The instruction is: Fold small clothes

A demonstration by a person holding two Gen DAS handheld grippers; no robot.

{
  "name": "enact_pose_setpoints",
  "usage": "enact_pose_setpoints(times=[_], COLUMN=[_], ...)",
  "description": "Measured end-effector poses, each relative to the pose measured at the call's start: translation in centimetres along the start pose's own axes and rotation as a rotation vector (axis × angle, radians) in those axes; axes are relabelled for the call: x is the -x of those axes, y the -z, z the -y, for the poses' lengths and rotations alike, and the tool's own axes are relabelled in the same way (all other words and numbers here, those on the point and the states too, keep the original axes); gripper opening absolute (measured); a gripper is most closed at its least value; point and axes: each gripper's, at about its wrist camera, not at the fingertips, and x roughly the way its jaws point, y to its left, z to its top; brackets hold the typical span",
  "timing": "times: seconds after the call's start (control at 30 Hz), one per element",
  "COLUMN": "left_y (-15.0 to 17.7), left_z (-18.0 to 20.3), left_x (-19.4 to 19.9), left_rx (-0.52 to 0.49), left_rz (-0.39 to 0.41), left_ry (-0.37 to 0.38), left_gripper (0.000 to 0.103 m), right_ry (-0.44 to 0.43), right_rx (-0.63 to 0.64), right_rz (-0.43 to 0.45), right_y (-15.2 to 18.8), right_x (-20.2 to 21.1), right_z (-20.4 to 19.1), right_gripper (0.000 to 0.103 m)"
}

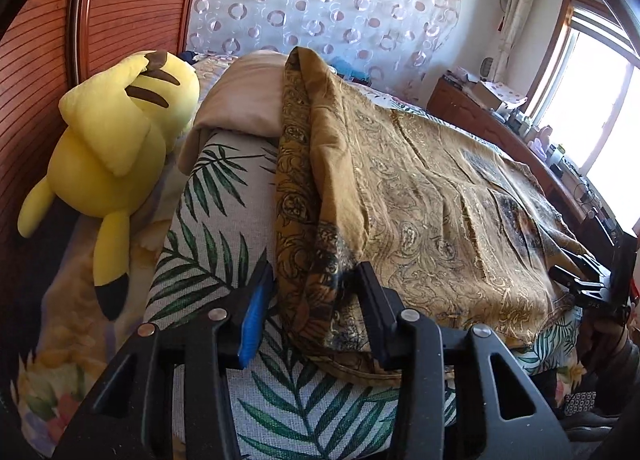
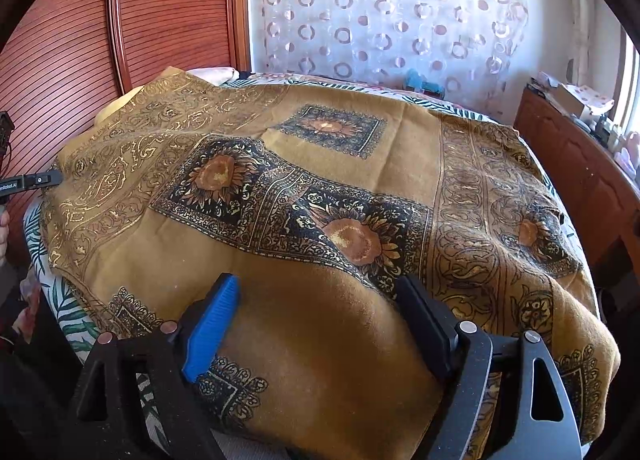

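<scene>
A mustard-brown patterned scarf (image 2: 328, 196) with black sunflower panels lies spread over the bed; it also shows in the left wrist view (image 1: 420, 196). My left gripper (image 1: 312, 284) is open, its fingers either side of the scarf's folded left edge near the front; its tip shows at the far left of the right wrist view (image 2: 40, 179). My right gripper (image 2: 320, 300) is open over the scarf's near edge, with cloth between the fingers; it shows at the far right of the left wrist view (image 1: 580, 280).
A leaf-print sheet (image 1: 216, 244) covers the bed. A yellow plush toy (image 1: 116, 148) lies at the left by a wooden headboard (image 1: 48, 40). A beige pillow (image 1: 244, 100) sits behind. A wooden cabinet (image 2: 576, 164) with clutter stands at the right under a window (image 1: 592, 108).
</scene>
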Motion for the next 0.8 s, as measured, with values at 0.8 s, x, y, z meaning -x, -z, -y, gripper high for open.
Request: enact_pose_setpoints(times=[0.8], left_y=[-9.7], left_z=[16.9], left_x=[3.2], left_rx=[-0.277], left_rz=[0.178], left_ry=[0.332], left_gripper=[0.008], right_ry=[0.092], right_rx=[-0.213], right_rz=[0.057], right_y=[2.5], right_x=[7.2], right_z=[8.9], right_gripper=[0.083])
